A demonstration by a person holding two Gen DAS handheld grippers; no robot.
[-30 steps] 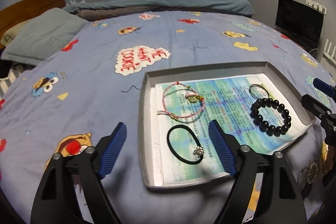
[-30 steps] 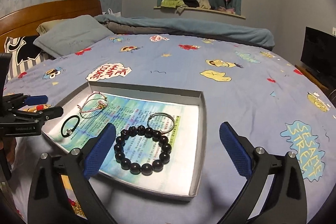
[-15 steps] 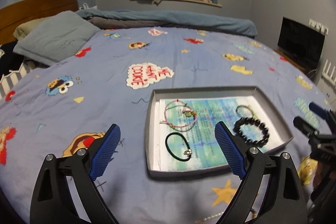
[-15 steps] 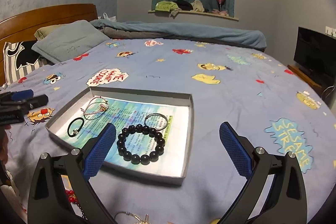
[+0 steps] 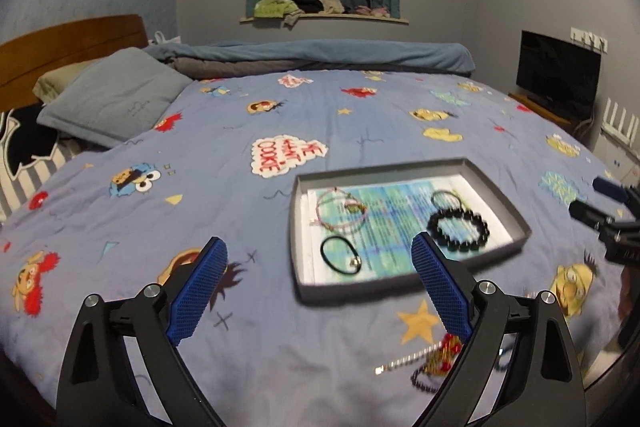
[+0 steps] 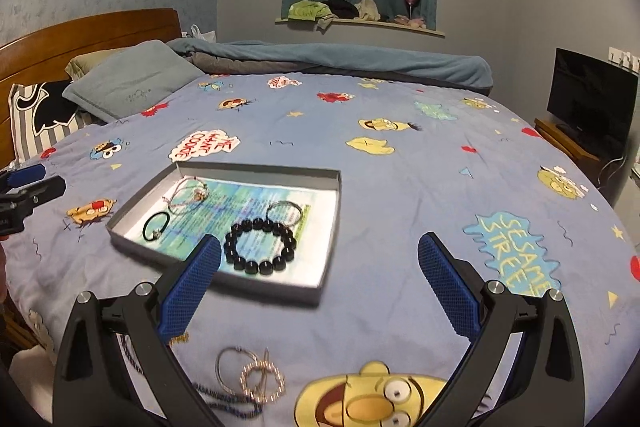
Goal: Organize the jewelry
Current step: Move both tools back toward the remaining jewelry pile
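A shallow grey box lid (image 5: pixel 500 195) (image 6: pixel 332 227) lies on the bed. In it are a black bead bracelet (image 5: pixel 458 231) (image 6: pixel 260 245), a thin metal ring bracelet (image 5: pixel 446 199) (image 6: pixel 285 213), a pink cord bracelet (image 5: pixel 340 213) (image 6: pixel 186 197) and a black hair tie (image 5: pixel 340 255) (image 6: pixel 155 225). Loose jewelry lies on the bedspread in front of the lid: a chain and beads (image 5: pixel 432 359), and hoops with a beaded ring (image 6: pixel 250 375). My left gripper (image 5: pixel 320 291) is open and empty, above the bed near the lid's front left. My right gripper (image 6: pixel 320 275) is open and empty over the lid's front right corner.
The blue cartoon bedspread (image 6: pixel 400 187) covers the bed. A grey pillow (image 5: pixel 116 99) and wooden headboard (image 6: pixel 80 35) are at the far left. A folded blanket (image 6: pixel 340 59) lies at the back. A dark TV (image 6: pixel 592 99) stands at the right.
Both grippers have pulled back and up from the box lid, so it looks smaller and farther. Loose jewelry on the bedspread in front of the lid has come into view.
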